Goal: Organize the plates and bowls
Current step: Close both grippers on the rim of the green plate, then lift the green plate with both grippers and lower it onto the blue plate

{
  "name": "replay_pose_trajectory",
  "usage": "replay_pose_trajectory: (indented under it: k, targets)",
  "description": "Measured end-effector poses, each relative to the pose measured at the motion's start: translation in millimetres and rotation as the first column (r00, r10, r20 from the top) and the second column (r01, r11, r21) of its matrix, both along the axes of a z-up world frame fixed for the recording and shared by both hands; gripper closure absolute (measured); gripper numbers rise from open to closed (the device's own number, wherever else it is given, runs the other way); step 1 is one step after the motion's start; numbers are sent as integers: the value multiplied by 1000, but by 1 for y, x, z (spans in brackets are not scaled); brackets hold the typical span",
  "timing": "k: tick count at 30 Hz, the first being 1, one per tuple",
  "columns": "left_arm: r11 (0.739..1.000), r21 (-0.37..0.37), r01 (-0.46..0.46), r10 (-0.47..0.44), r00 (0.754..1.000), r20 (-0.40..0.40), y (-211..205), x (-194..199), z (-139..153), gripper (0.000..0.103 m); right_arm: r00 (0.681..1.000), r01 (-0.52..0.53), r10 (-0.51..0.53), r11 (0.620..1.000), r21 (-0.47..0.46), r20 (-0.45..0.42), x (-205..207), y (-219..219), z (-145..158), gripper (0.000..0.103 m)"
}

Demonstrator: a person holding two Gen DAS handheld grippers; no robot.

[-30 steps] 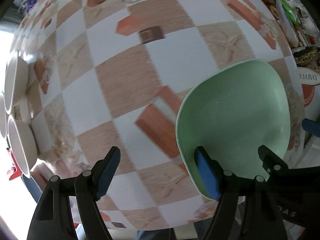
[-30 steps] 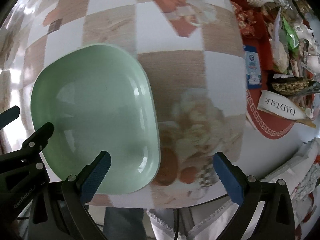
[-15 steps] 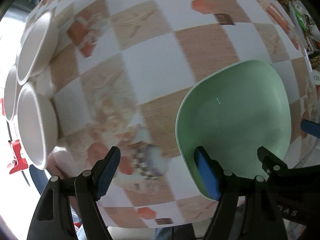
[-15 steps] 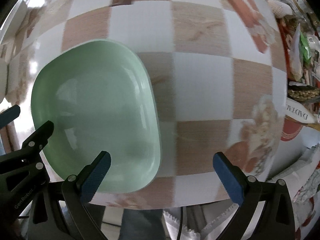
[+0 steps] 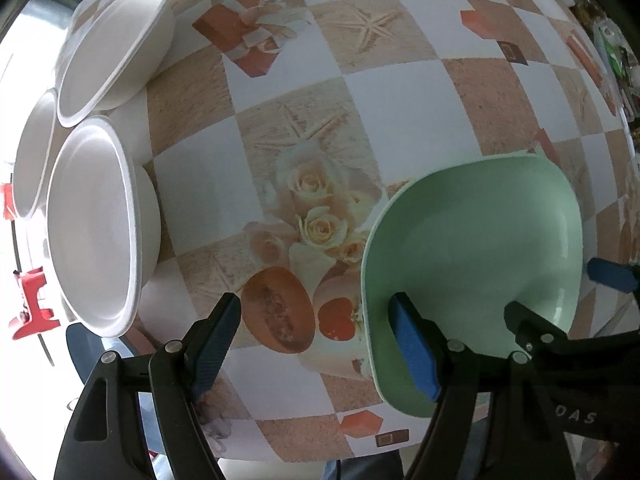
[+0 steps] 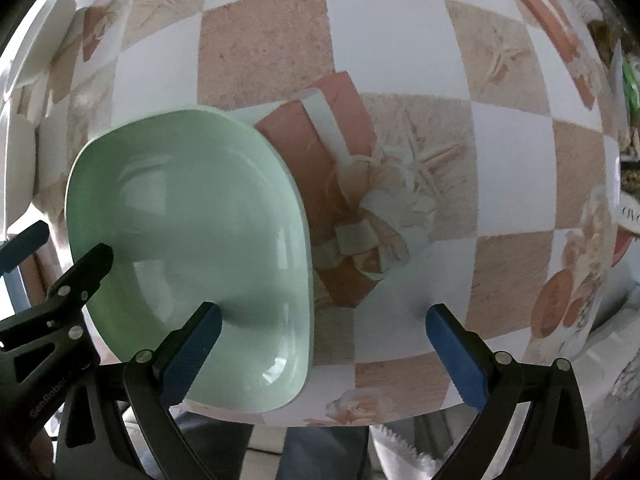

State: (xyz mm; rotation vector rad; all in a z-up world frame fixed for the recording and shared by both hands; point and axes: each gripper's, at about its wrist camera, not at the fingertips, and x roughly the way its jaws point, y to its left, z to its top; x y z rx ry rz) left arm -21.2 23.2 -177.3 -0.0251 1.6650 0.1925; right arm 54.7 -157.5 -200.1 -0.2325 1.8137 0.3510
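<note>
While both grippers flank it, green plate [image 5: 476, 248] sits between.

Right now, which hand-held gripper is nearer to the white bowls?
Left. The left hand-held gripper hovers just right of the white bowls; the right hand-held gripper is farther off, across the green plate.

Checkered-cloth table [image 5: 392, 92]: three white bowls [image 5: 92, 224] clustered at left edge.
</note>
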Motion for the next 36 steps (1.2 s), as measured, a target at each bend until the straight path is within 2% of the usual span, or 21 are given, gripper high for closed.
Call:
replay_pose_trajectory:
  k: [7,10,12,13,14,15,16,18,19,22,24,27,31,36]
  targets:
    - [999,-30,-29,29,1000,7,12,-4,-1,24,1000,20,-20,1000,19,3,3,-9,-4,0]
    - [997,-66,-38,38,999,-9,7,0,-1,26,1000,24,-24,999,24,9,10,-8,1,4]
    - [995,-96,-41,40,999,-14,10,-2,-1,29,999,32,-32,999,25,16,10,-9,5,13]
    - [991,-127,-41,39,999,-18,13,-1,-4,36,999,37,-37,999,27,20,10,-16,11,16]
    - [989,-145,-38,35,999,-19,12,-3,-3,39,999,40,-41,999,34,27,11,-18,14,24]
    - [988,-154,-21,18,1000,-18,9,-5,-2,46,999,36,-38,998,42,33,14,-19,18,35]
    - [987,-162,-2,-1,1000,-16,7,-6,0,56,999,28,-30,998,51,40,14,-18,22,40]
    - [982,-183,38,-41,999,-14,0,-7,3,68,999,4,-7,997,71,38,14,-13,26,58]
    - [980,-192,45,-49,999,-16,0,-8,4,70,999,-8,6,997,73,35,13,-11,27,63]
    - [982,-182,43,-47,999,-16,5,-15,5,72,999,-17,14,998,63,44,11,-12,29,67]
    - [984,-178,26,-30,999,-20,-9,-13,14,73,1000,3,-5,997,72,26,11,-18,29,81]
    - [982,-186,22,-27,999,-23,-2,-22,17,78,999,36,-34,995,89,-21,10,-29,28,82]
    - [983,-169,66,-66,998,10,5,-30,33,78,1000,-9,10,997,81,-15,1,-29,37,82]
    - [977,-206,58,-51,998,41,26,-52,52,78,999,-20,23,995,95,-27,-7,-30,50,82]
